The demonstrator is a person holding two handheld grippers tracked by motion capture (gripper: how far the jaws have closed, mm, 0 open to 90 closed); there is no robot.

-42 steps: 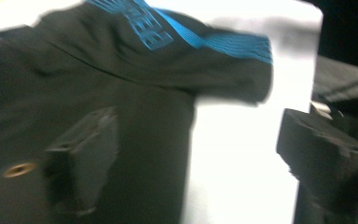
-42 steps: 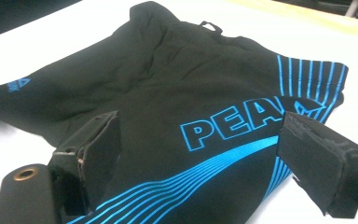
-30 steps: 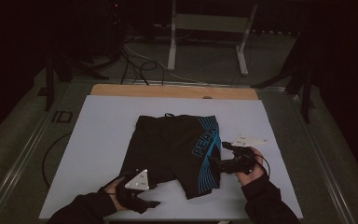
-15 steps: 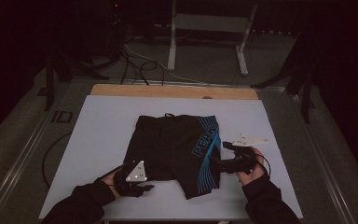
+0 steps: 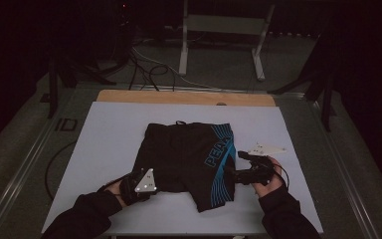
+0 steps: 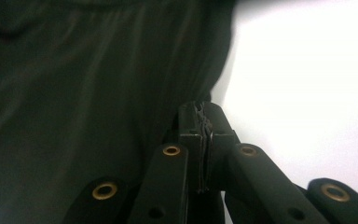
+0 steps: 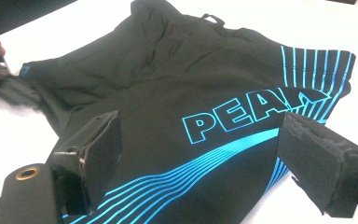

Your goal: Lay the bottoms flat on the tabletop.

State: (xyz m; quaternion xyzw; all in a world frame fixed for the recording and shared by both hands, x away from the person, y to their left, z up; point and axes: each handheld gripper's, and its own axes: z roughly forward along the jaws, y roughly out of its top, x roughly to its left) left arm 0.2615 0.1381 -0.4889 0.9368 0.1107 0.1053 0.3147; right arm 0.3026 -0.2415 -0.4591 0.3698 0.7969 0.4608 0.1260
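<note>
Black swim shorts [image 5: 184,154] with blue stripes and the word PEAK lie flat on the white table [image 5: 109,139]. My left gripper [image 5: 153,187] sits at the hem of the shorts' left leg. Its jaws have just been closing and now stand shut, pinching the edge of the dark cloth [image 6: 74,93], as the left gripper [image 6: 200,114] shows in its own view. My right gripper [image 5: 230,175] rests at the striped right leg, open, with its two pads wide apart over the blue lines [image 7: 205,149]. The left gripper [image 7: 9,86] also appears far off in the right gripper view.
A wooden strip [image 5: 184,97] runs along the table's far edge. Beyond it, on the dark floor, stand a white metal frame [image 5: 224,30] and loose cables [image 5: 149,64]. Bare white table surrounds the shorts on all sides.
My left hand has slid up and to the right, from the bare table onto the hem of the left leg. The right hand has stayed where it was.
</note>
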